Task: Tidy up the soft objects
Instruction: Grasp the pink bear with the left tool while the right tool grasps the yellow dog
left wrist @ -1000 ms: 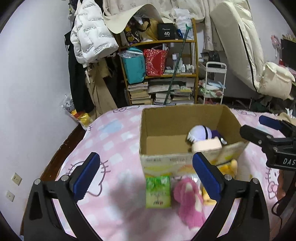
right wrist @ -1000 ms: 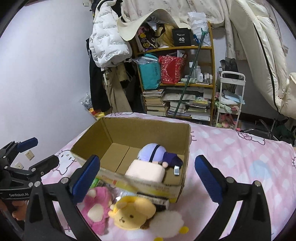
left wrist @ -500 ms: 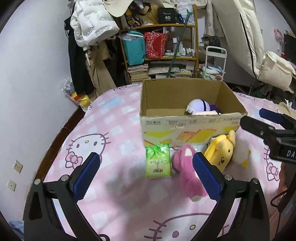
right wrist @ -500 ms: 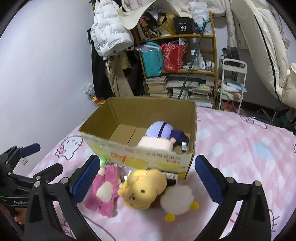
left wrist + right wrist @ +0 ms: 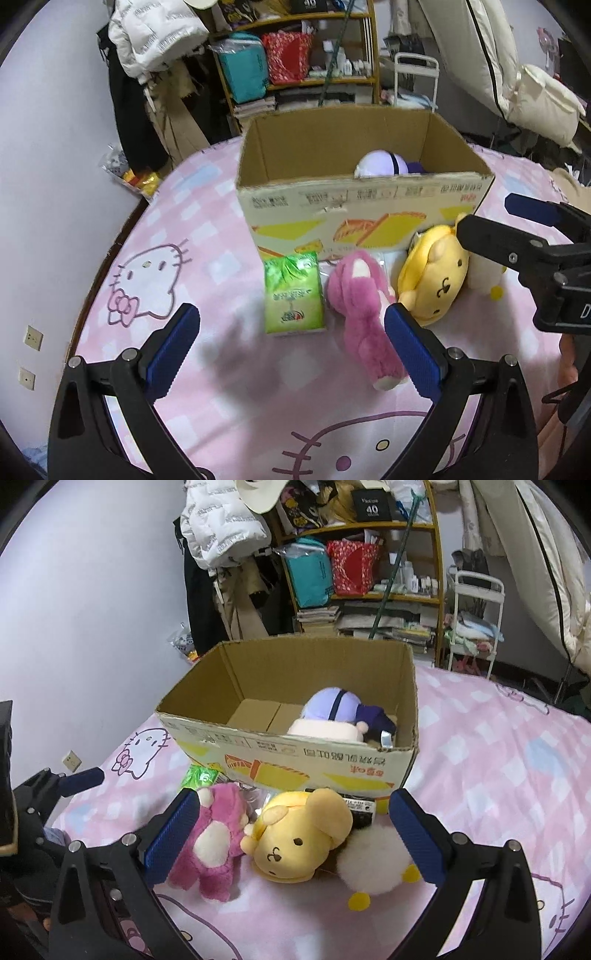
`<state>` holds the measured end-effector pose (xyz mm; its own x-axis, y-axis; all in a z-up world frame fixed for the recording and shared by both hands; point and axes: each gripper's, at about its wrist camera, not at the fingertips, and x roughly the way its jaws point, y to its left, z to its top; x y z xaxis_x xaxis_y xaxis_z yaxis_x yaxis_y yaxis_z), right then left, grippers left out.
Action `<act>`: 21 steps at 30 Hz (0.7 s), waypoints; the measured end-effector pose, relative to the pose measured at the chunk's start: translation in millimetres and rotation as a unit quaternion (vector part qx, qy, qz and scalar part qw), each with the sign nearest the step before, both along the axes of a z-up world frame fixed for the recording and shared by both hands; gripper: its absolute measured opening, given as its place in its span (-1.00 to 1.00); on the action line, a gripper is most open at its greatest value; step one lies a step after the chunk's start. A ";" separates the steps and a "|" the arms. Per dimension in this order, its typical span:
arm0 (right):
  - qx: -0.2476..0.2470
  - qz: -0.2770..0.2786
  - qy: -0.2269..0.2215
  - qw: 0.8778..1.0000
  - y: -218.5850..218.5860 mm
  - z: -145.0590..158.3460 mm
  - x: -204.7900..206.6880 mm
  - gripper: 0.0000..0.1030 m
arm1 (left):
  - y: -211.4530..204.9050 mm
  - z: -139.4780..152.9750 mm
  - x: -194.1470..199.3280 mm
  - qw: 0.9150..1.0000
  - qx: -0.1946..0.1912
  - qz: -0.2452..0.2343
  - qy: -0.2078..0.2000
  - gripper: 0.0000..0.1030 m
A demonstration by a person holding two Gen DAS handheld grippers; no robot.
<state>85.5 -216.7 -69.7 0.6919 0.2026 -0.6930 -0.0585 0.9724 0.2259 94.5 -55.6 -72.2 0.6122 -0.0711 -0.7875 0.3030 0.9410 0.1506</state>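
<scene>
An open cardboard box [image 5: 332, 206] [image 5: 295, 753] stands on the pink bed and holds a purple plush [image 5: 336, 705] and a cream soft item [image 5: 325, 733]. In front of it lie a green tissue pack [image 5: 293, 297], a pink plush [image 5: 364, 306] [image 5: 214, 838], a yellow dog plush [image 5: 434, 280] [image 5: 299, 834] and a white plush with yellow feet [image 5: 373, 860]. My left gripper [image 5: 291, 347] is open and empty above the tissue pack and pink plush. My right gripper [image 5: 291, 838] is open and empty over the yellow plush.
The pink Hello Kitty bedspread [image 5: 147, 273] covers the bed, with its left edge near a white wall. A cluttered shelf [image 5: 369, 572], hanging coats [image 5: 221, 528] and a white cart [image 5: 476, 620] stand beyond the bed. A dark flat item [image 5: 360, 808] lies under the box's front.
Both grippers have pulled back and tilted down from the box, so the plush toys and tissue pack in front now lie between the open fingers. Nothing was grasped.
</scene>
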 end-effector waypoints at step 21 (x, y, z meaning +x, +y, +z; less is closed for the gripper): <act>-0.001 0.014 0.064 0.998 6.3 -45.7 35.8 0.76 | -18.5 -52.4 26.2 0.995 -0.009 -0.016 0.103 0.92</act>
<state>121.4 -210.4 -115.4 0.5919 0.2194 -0.7756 -0.0573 0.9713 0.2310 120.8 -74.1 -124.7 0.4358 -0.1022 -0.8942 0.3550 0.9325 0.0664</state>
